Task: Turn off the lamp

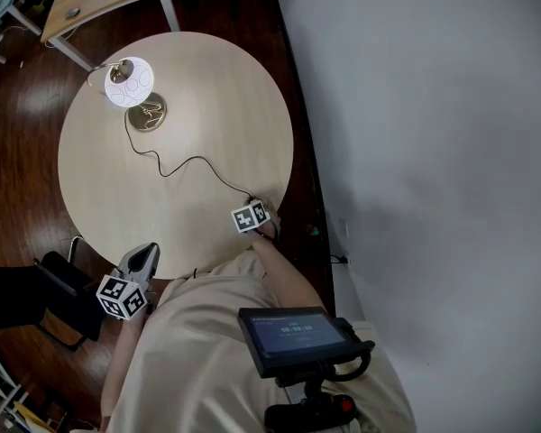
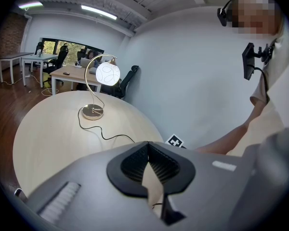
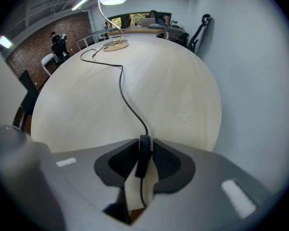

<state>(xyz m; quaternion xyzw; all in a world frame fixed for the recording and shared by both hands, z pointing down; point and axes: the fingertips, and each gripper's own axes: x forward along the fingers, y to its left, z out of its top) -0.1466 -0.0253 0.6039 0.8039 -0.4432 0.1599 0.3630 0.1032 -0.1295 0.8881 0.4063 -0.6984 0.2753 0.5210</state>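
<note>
the right gripper (image 3: 144,147) is pointing steeply down at the near right edge of the round table (image 1: 216,97). its fingers (image 3: 167,161) are pressing from both sides on the inline switch (image 3: 143,159), a slim dark block that is standing upright in the narrow gap between the ribbed pads. the cord (image 3: 121,88) is running out of the top of the switch and snaking away across the tabletop toward the far left.

the left gripper (image 2: 147,144) is hovering at the near left edge of the table, tilted partly down. its fingers (image 2: 132,163) are meeting at the tips, with nothing sitting between them and nothing touching them.

the lamp (image 1: 131,88) is standing on the far left part of the table, well apart from both grippers. its round shade (image 2: 108,73) is glowing white, hanging from a curved gold stem over a round gold base (image 2: 93,112). the cord is leaving the base, looping across the wood, and ending at the right gripper near the edge.
</note>
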